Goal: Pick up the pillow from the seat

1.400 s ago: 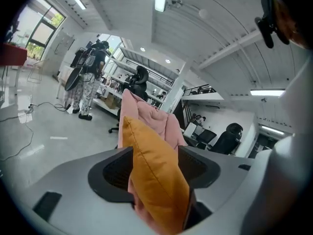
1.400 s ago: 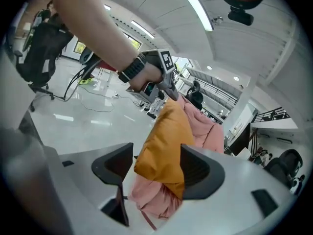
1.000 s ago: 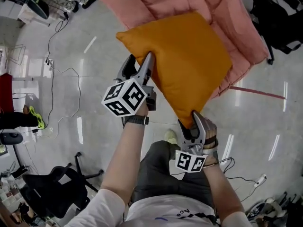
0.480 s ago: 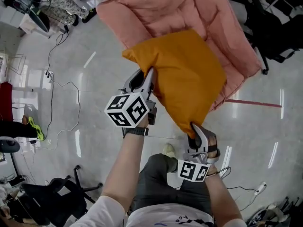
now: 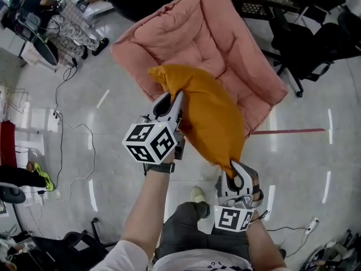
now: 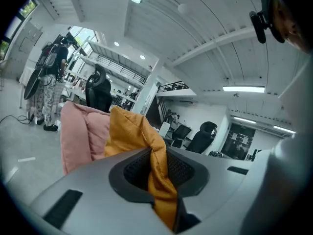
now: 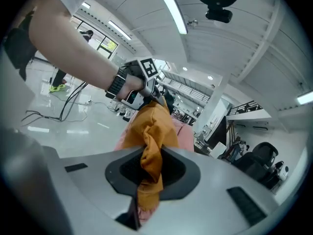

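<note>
Forearms (image 5: pixel 148 208) come up from bottom edge of head view, shoulders cut off. R gripper (image 5: pixel 233 171) is nearest, low centre-right. Its jaws are closing on the lower corner of the orange pillow (image 5: pixel 211 120), and that corner covers the tips, so the pinch can't be read from above. R gripper view settles it: R gripper (image 7: pixel 150 173) has a bunched fold of pillow (image 7: pixel 152 126) squeezed between the pads (image 7: pixel 175 170), w/ a fabric tail hanging below.

L gripper (image 5: pixel 174 103) sits higher & left, marker cube (image 5: pixel 151 141) toward camera. One jaw lies along pillow's left edge; the other is hidden behind fabric. In L gripper view, L gripper (image 6: pixel 159 173) jaws are closing too, w/ a pillow (image 6: pixel 131 131) seam pressed between them. Lower end of that fold goes dark & hard to make out.

Pillow hangs slanted between the two grips, top corner over the front of the pink seat (image 5: pixel 217 44), covering part of its edge. Can't tell if that corner touches the seat.

Shoe (image 5: pixel 197 195) peeks out btwn the forearms. Beyond: glossy floor (image 5: pixel 84 151) w/ thin cable (image 5: pixel 61 123) at left, and a black chair (image 5: pixel 307 49) right of seat, partly cut by frame. Clutter top-left is too small to name.
</note>
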Motion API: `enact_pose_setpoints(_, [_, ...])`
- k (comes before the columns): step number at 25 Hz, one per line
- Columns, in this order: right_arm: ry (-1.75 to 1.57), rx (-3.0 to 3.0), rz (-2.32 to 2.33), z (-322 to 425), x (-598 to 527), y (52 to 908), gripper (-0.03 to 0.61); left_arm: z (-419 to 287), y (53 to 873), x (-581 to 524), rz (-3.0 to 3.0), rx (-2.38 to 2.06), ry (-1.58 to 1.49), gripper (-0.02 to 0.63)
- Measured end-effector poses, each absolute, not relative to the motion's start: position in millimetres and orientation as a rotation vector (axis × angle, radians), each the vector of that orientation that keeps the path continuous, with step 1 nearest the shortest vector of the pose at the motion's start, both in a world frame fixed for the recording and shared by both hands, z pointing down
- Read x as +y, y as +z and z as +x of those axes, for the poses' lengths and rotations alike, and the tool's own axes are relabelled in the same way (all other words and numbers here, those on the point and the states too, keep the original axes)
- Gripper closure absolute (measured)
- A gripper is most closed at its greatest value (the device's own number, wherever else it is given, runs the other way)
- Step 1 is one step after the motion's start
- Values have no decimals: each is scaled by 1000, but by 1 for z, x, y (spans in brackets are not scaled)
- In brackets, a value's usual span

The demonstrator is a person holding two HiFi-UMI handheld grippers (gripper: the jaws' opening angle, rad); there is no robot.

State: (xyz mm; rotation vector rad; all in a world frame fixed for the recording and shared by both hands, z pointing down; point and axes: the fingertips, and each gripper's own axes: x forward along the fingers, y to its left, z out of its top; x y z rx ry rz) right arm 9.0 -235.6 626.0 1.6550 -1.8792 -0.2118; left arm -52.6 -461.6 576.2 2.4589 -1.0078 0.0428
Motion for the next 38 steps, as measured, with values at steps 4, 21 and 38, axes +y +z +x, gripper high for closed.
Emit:
enact_pose_setpoints(4, [-180,-1880,1731,24,-234,577,528,-33,536,-461,2489,-1016,63,537])
enact_pose_setpoints(21, [-304,-1970,1828,39,-218,379,526,-16,323,-440,2625,-1100,23,541])
enact_pose_setpoints(38, [-547,-2052,1835,66,-225,238,526,2,176,-439,2680,-1187,-94,541])
